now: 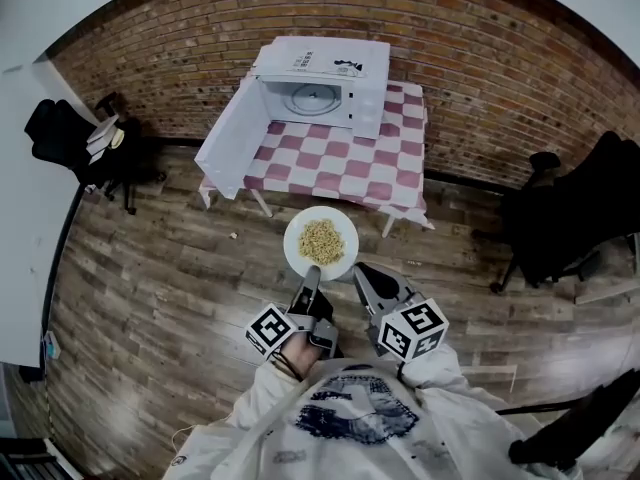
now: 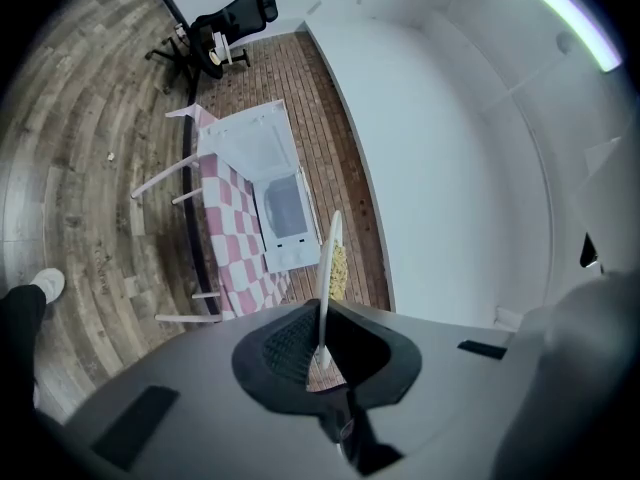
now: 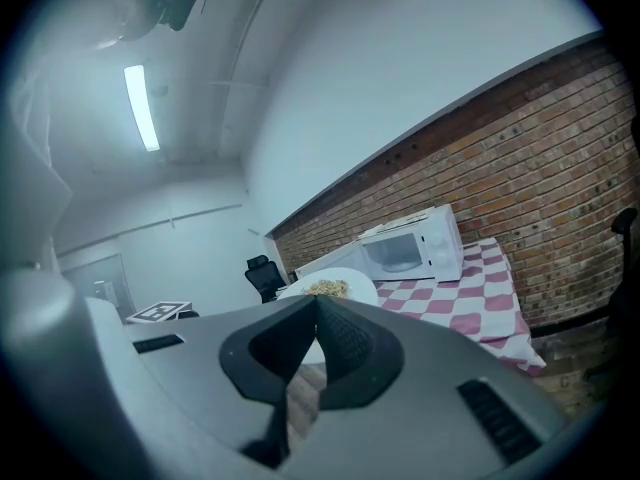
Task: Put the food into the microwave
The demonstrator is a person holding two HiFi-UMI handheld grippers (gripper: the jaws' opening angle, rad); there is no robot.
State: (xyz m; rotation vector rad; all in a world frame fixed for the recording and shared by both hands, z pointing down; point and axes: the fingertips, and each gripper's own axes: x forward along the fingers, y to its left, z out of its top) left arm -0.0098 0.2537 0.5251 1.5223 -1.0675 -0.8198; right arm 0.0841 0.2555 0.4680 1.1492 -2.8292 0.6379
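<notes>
A white plate (image 1: 296,258) of pale noodle-like food (image 1: 321,240) hangs level over the wooden floor, short of the table. My left gripper (image 1: 308,276) is shut on its near rim; in the left gripper view the plate (image 2: 328,258) stands edge-on between the pads, held by the left gripper (image 2: 320,353). My right gripper (image 1: 358,273) grips the near-right rim, and in its own view the plate (image 3: 350,280) and food (image 3: 325,288) show just past the shut right gripper (image 3: 315,313). The white microwave (image 1: 320,93) stands ahead, its door (image 1: 232,138) swung open to the left, its cavity bare.
The microwave sits on a small table with a pink and white checked cloth (image 1: 350,163) against a brick wall. One black office chair (image 1: 80,143) stands at the left, another (image 1: 565,218) at the right. Wooden floor lies between me and the table.
</notes>
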